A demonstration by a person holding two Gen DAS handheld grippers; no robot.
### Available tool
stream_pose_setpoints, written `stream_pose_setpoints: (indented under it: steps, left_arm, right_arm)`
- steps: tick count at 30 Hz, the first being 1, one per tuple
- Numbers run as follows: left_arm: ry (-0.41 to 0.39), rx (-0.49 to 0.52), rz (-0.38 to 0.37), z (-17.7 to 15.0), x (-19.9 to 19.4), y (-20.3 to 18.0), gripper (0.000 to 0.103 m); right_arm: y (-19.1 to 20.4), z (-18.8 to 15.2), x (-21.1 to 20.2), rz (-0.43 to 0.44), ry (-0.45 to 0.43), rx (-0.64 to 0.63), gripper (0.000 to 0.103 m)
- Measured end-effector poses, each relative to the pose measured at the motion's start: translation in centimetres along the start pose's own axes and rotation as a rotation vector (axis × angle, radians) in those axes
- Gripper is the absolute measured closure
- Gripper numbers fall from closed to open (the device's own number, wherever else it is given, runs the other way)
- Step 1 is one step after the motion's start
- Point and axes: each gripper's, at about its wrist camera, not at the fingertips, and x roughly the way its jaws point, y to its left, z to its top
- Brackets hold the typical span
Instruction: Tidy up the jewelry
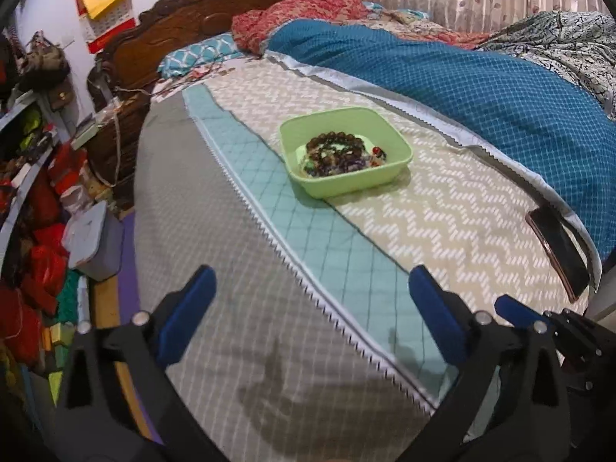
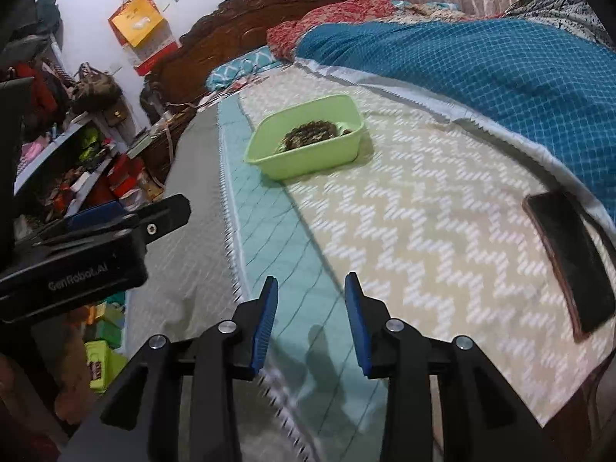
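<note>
Green plastic bowl (image 1: 398, 150) sat on the bed (image 1: 442, 208), beaded jewelry (image 1: 337, 150) heaped inside, likely gathered for sorting. Left gripper (image 1: 312, 300) had its jaws wide and empty; right gripper (image 2: 311, 319) stood partly open, empty, both well short.

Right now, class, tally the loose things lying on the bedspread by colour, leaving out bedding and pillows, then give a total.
Green: 1, the bowl holding beads
Black: 1, the phone
Total: 2
</note>
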Motion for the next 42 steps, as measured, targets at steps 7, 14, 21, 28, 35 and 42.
stream_pose_setpoints:
  steps: [7, 14, 21, 28, 35, 42]
  left_arm:
    - [0.036, -0.025, -0.029, -2.3, -2.1, -0.3, 0.006]
    - [0.071, -0.033, -0.009, -3.7, -2.7, -0.3, 0.006]
    - [0.072, -0.029, -0.012, -4.1, -3.2, -0.4, 0.006]
    - [0.094, -0.043, -0.020, -4.4, -2.6, -0.1, 0.006]
    - [0.087, -0.046, 0.005, -4.7, -2.6, 0.2, 0.006]
    - [0.083, -0.059, 0.021, -4.9, -2.7, 0.7, 0.006]
  right_arm:
    - [0.3, -1.4, -2.5, 0.028, 0.010, 0.033, 0.094]
    - [0.7, -1.6, -3.9, 0.027, -0.010, 0.034, 0.094]
    - [0.7, -1.5, -4.5, 0.026, -0.020, 0.047, 0.094]
    - [0.8, -1.5, -4.7, 0.022, -0.025, 0.050, 0.094]
    - [0.9, -1.5, -5.4, 0.029, -0.049, 0.059, 0.094]
    - [1.3, -1.5, -5.8, 0.040, -0.055, 0.058, 0.094]
